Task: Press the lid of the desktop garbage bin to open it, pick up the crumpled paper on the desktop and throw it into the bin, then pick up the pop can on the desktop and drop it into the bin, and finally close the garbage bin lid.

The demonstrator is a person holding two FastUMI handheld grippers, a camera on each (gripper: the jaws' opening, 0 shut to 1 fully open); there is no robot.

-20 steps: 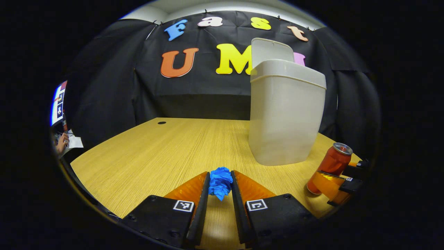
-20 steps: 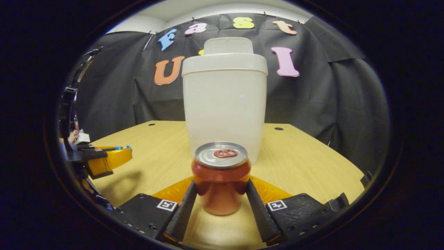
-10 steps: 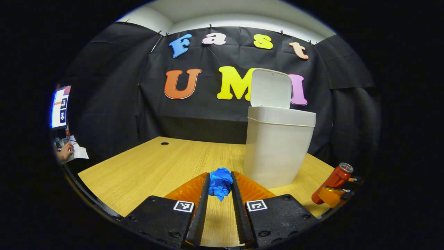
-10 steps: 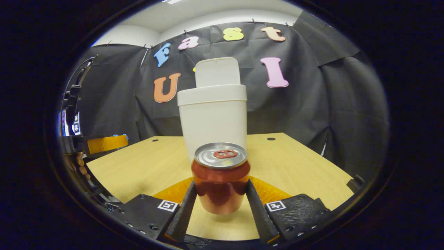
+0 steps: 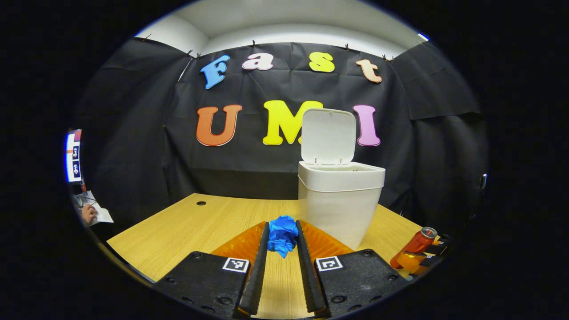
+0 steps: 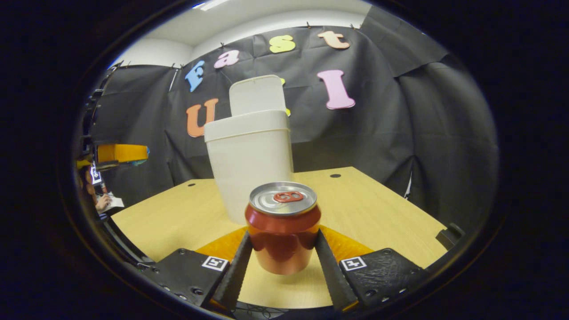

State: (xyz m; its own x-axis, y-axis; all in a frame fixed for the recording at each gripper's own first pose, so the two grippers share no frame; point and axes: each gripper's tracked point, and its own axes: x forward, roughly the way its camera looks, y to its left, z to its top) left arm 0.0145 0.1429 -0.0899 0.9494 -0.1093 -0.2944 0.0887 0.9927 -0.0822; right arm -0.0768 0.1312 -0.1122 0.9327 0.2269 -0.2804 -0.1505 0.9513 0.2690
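Along the bottom of the left gripper view, the left gripper (image 5: 282, 235) has two flat, angular mounting blocks (image 5: 209, 280). Each carries a square black-and-white marker (image 5: 235, 264) at its inner front corner and small round screws (image 5: 194, 255) near its edges. Wedge-shaped fingers (image 5: 242, 242) with finely textured faces taper forward from the blocks, lined inside with long ribbed strips. The right gripper (image 6: 283, 235), at the bottom of its own view, is built the same way, with markers (image 6: 354, 263) and screws (image 6: 384, 251) alike.
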